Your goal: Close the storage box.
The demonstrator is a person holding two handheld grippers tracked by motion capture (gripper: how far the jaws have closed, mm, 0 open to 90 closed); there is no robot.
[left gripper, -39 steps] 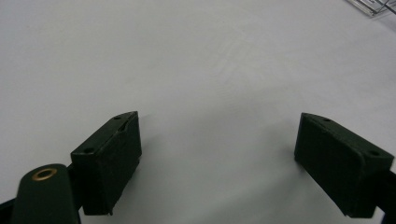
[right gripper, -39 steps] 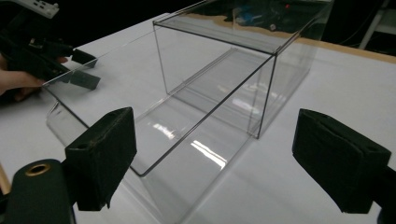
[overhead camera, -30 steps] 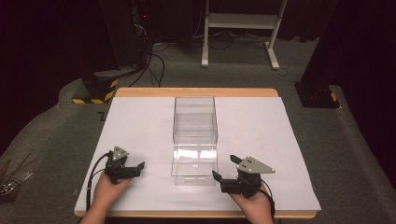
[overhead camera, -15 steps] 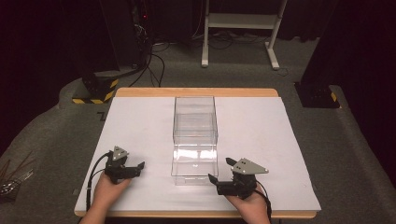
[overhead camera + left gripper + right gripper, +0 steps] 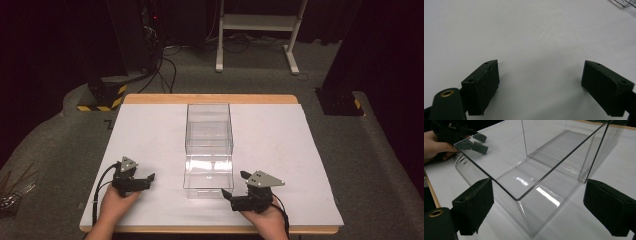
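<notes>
A long clear plastic box [image 5: 209, 150], open at the top, stands in the middle of the white table sheet [image 5: 280, 145], running from near to far. My right gripper [image 5: 234, 183] sits open at the box's near right corner. In the right gripper view, that corner of the box [image 5: 524, 195] lies between the spread jaws of the right gripper [image 5: 537, 192] with nothing gripped. My left gripper [image 5: 149, 180] rests open on the sheet, left of the box and apart from it. In the left gripper view, the left gripper [image 5: 540, 67] has bare sheet between its jaws, and a corner of the box [image 5: 624, 3] shows at top right.
The table's wooden edge [image 5: 210, 98] frames the sheet. On the floor beyond lie cables [image 5: 165, 65], a yellow-and-black striped block [image 5: 105, 95], a white stand [image 5: 255, 30] and a black post base [image 5: 340, 102]. The other hand with its gripper [image 5: 461, 135] shows through the box.
My right gripper has moved left and turned in toward the box's near right corner. The left gripper and the box have stayed put.
</notes>
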